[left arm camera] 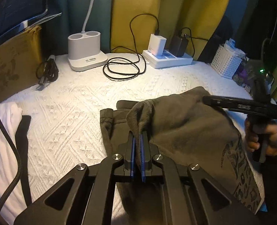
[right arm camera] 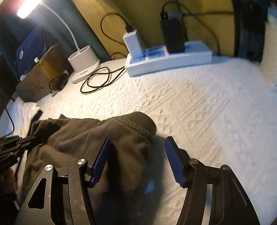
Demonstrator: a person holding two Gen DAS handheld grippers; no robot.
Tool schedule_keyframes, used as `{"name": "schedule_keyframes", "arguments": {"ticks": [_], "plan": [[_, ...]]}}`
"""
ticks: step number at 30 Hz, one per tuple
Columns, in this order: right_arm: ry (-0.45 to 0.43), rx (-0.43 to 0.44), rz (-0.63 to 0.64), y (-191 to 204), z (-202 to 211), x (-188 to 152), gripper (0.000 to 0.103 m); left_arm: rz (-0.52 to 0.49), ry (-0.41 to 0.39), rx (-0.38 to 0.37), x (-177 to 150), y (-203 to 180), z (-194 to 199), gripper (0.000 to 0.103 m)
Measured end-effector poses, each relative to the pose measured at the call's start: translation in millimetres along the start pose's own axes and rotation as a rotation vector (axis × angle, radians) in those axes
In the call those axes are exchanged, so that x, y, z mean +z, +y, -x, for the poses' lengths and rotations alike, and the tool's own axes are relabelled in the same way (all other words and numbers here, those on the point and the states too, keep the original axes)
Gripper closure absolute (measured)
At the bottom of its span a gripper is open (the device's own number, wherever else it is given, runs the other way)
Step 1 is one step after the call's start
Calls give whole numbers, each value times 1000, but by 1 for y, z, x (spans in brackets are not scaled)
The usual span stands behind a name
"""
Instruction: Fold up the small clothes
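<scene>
Left gripper (left arm camera: 138,140) clamped a fold of the dark grey fleece garment (left arm camera: 185,127); right gripper (right arm camera: 136,161) stood open, unpressed.
Garment's near edge was cut off below both frames; its printed lettering was unreadable; the white textured quilt (right arm camera: 204,103) lay blurred.

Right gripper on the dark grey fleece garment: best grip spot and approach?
Take the stitched rounded edge of the dark grey fleece garment, coming from the bare white quilt side. It bulges up and lies just ahead of the open right gripper; the left gripper already pinches the opposite fold.
</scene>
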State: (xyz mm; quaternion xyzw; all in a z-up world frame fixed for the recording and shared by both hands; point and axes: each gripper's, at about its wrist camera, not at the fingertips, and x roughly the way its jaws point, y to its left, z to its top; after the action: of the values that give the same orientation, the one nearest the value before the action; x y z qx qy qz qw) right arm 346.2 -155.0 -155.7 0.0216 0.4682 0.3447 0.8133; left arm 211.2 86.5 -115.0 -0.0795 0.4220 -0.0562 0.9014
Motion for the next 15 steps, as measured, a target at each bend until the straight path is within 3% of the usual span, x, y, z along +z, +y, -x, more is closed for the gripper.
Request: {"name": "schedule_keyframes", "arguments": {"ticks": [4,10,15], "plan": [[-20,-9,30,6,-10,11,72,31,2,1,-2,9,0,99],[-3,-136,146,22,-23,14,72,55,50,31,-9,16,-13,98],[4,-221,155,19,-10,4,71,89,36,47,-10,18,3,94]]}}
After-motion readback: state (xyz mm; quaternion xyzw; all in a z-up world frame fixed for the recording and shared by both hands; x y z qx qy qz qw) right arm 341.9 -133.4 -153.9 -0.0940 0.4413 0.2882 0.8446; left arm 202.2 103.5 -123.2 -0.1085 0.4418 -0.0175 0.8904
